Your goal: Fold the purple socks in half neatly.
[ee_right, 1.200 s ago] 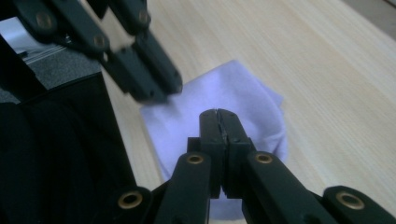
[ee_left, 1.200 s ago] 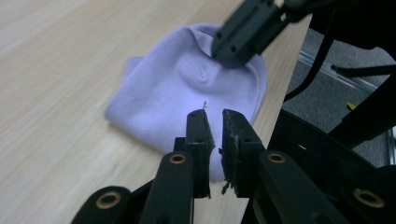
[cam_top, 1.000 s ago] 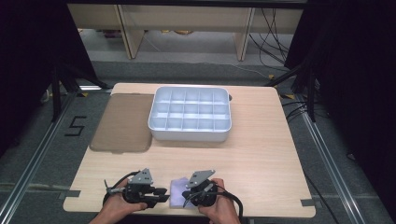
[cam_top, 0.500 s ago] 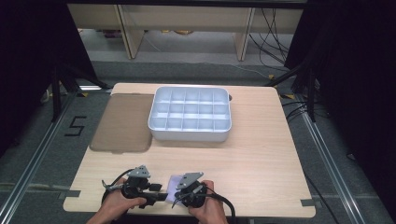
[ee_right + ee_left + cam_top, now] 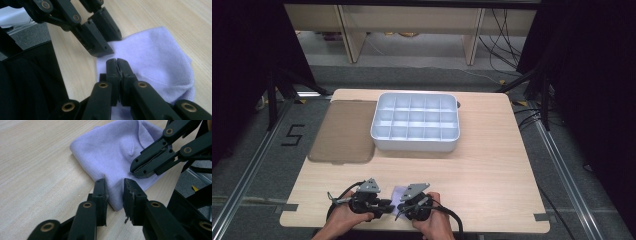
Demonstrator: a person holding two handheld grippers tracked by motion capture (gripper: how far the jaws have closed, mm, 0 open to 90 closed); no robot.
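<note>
A small lilac knitted sock (image 5: 120,152) lay flat on the table (image 5: 492,170) at its near edge, between my two hands. In my left gripper view its long axis ran from the open hem near my jaws up and away to the rounded end at the top of the picture. I could read no brand or label on it.

My left gripper (image 5: 115,195) had just been closing; its jaws stood a narrow gap apart with the hem of the sock between them, the pads not yet pressing. My right gripper (image 5: 116,65) had its jaws pressed together, apparently pinching a fold of the sock, its tips close beside the left one's.

The table was pale wood grain. Further back sat a white compartment tray (image 5: 415,122), and just to its left a flat brown lid (image 5: 343,131). On the grey floor left of the table a taped "5" (image 5: 292,135) could be read
</note>
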